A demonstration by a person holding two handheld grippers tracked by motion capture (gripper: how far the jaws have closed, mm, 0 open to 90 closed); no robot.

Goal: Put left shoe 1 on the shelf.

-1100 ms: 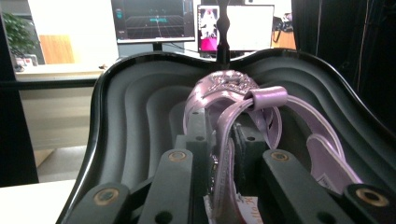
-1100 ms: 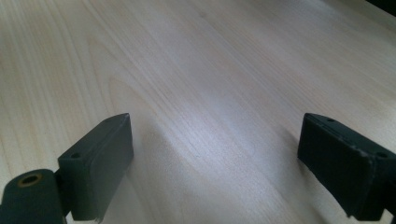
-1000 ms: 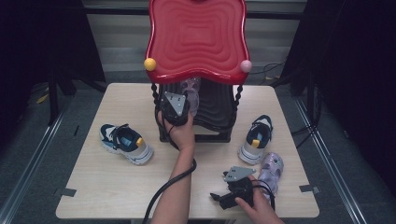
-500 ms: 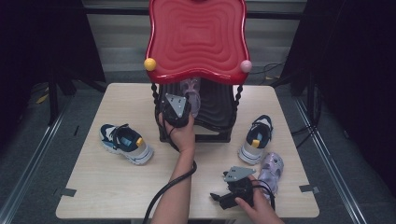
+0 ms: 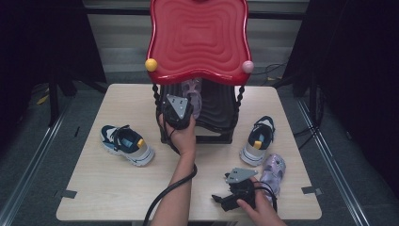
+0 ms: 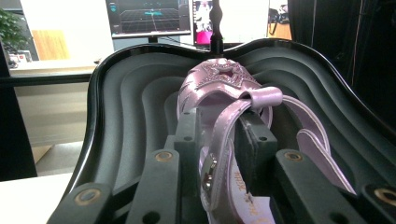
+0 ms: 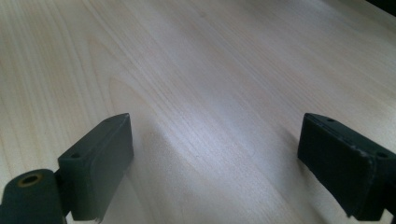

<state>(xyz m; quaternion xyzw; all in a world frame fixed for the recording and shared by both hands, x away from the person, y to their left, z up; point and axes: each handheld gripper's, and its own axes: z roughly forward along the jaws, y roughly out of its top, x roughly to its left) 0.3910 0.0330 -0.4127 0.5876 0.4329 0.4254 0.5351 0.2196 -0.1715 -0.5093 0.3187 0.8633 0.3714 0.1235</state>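
Pink sandal [image 6: 219, 140] | on black shelf [image 6: 126, 121] | strap between left hand-held gripper [image 6: 217, 140] jaws, just been opening, pads barely apart

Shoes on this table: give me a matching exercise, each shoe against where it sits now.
Things:
1. pink sandal
2. second sandal
3. left sneaker
4. right sneaker

Places:
A. on the table, left of the rack
B. near edge, beside the right tongs
C. on the black shelf, strap between the left tongs
D. on the table, right of the rack

Pairs: 1-C, 2-B, 3-A, 4-D
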